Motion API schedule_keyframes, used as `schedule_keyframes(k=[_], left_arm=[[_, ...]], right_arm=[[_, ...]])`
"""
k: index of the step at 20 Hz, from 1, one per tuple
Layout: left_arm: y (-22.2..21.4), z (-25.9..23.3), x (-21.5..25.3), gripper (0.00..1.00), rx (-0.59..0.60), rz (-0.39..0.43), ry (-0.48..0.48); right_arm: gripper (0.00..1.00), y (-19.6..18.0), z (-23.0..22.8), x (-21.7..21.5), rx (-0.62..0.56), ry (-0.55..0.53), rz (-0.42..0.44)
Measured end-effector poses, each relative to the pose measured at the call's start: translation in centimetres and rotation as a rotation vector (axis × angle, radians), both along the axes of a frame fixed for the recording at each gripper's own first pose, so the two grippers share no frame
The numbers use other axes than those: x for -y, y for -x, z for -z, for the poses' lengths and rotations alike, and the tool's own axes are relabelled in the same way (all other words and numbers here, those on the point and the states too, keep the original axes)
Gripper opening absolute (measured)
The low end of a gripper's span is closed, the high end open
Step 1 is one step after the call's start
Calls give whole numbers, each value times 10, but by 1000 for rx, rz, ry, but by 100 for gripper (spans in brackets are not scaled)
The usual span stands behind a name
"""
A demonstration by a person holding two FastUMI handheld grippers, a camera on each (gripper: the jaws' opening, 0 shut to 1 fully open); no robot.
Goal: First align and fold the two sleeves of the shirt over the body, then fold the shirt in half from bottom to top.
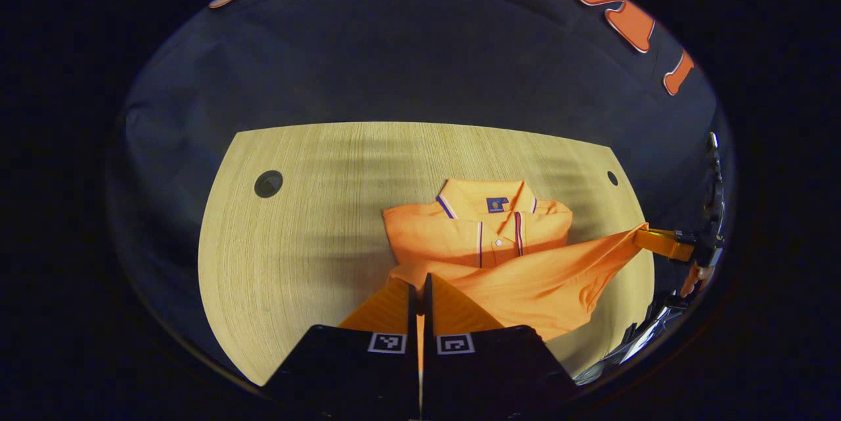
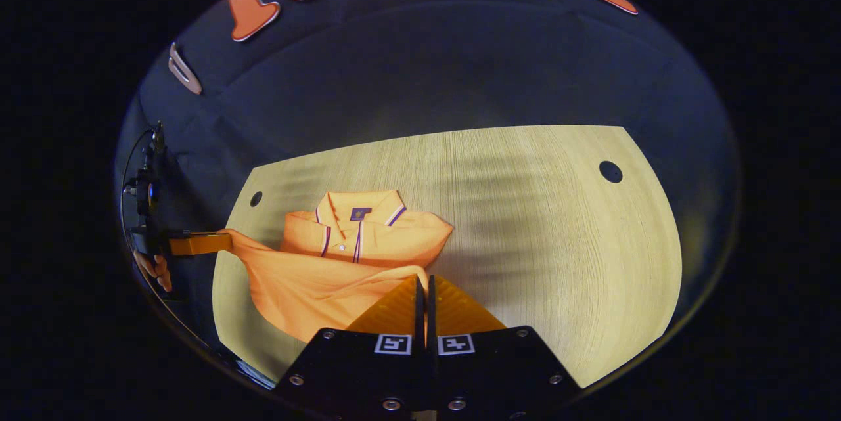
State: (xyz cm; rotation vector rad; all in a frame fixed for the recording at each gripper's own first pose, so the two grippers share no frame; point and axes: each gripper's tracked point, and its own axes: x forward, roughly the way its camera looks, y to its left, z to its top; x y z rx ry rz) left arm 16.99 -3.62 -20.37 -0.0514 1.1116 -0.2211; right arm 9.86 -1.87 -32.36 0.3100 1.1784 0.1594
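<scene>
Currently, I judge the bottom-to-top fold to be under way: the shirt (image 1: 499,257) lies at centre frame in the left gripper view on the table (image 1: 295,237), collar (image 1: 486,201) toward the far edge, sleeves already tucked over the body. My left gripper (image 1: 420,286) stands with its fingers pinched tight on one hem corner at lower centre. My right gripper (image 2: 424,286) is likewise clamped on the other hem corner, and it also appears at the right edge of the left gripper view, pulling the hem taut and lifted off the table. Risk noted: the hem sags between the two grips, so uneven travel could skew the fold line or wrinkle the cloth. A thin pinch may slip under tension. Dragging forward could also shift the body and undo the tucked sleeves.
</scene>
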Motion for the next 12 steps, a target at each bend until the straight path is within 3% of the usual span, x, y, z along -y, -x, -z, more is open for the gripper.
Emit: schedule_keyframes(k=[5,12], left_arm=[[-27,36,-4,3,-32,8,-52],[-79,41,-15,7,132,-39,-148]], right_arm=[[0,-31,35,-6,-25,11,14],[2,-75,56,-5,-40,-68,218]])
